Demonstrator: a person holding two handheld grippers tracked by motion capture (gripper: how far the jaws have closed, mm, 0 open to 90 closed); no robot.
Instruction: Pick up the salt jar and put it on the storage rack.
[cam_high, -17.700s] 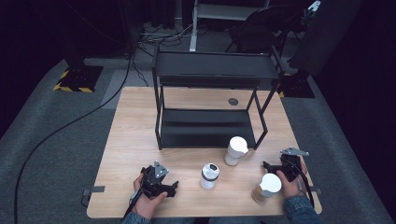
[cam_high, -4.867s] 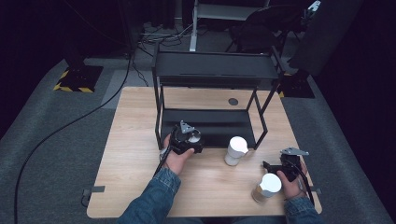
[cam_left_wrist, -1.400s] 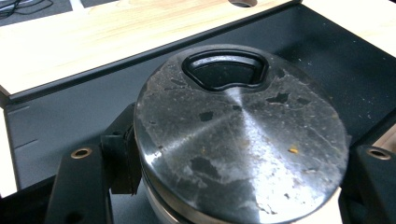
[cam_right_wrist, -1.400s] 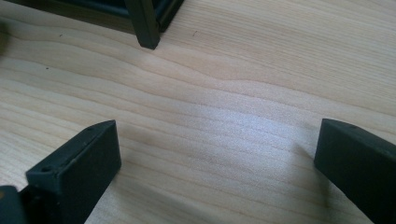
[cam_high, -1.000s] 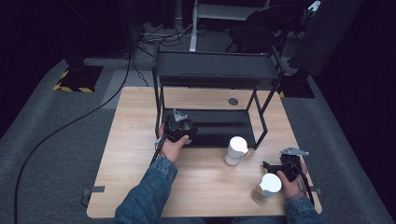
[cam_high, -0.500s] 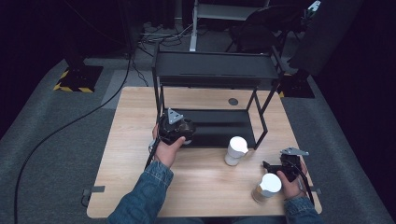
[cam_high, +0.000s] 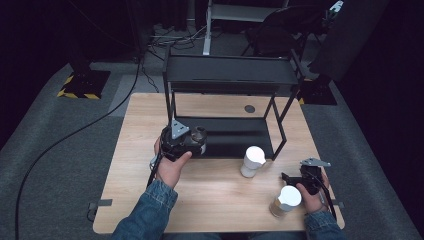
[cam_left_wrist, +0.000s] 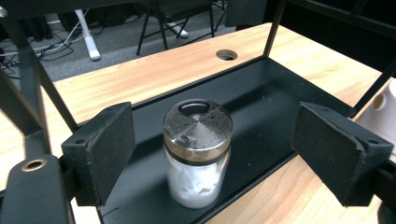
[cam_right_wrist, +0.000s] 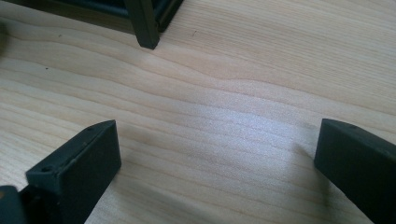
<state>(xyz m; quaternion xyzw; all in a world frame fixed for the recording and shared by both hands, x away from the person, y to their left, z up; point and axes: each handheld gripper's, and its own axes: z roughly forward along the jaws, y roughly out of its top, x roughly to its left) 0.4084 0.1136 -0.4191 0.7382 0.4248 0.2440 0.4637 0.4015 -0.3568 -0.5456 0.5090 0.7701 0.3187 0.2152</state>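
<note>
Glass and brushed metal mark the thing in hand: a small shaker jar (cam_left_wrist: 197, 154) with a steel cap and white powder inside stands upright on the lower black shelf (cam_left_wrist: 261, 107) of a two-tier metal rack (cam_high: 230, 75), close to the shelf's front edge. The left gripper (cam_left_wrist: 229, 154) sits around it with its jaws spread wide, a clear gap between each foam pad and the jar, so it has hold of nothing; in the high view the left gripper (cam_high: 186, 141) is at the left front of the shelf. Judged from this, the jar's placing on the shelf looks done and only the pulling away of that claw remains for it. Two more containers stand on the wooden table (cam_high: 150, 115), off the rack: a white cup (cam_high: 252, 161) just in front of the rack's right leg, and a lidded cup (cam_high: 285, 201) with a brownish body near the table's front right corner, beside the right hand. If they too belong on the shelf, most of the work is still ahead. The right gripper (cam_right_wrist: 215, 172) rests low over bare wood with its jaws wide apart and nothing between them; in the high view the right gripper (cam_high: 306, 177) lies just behind the lidded cup. No brand, label or writing can be read on the jar, the cups or the rack.
</note>
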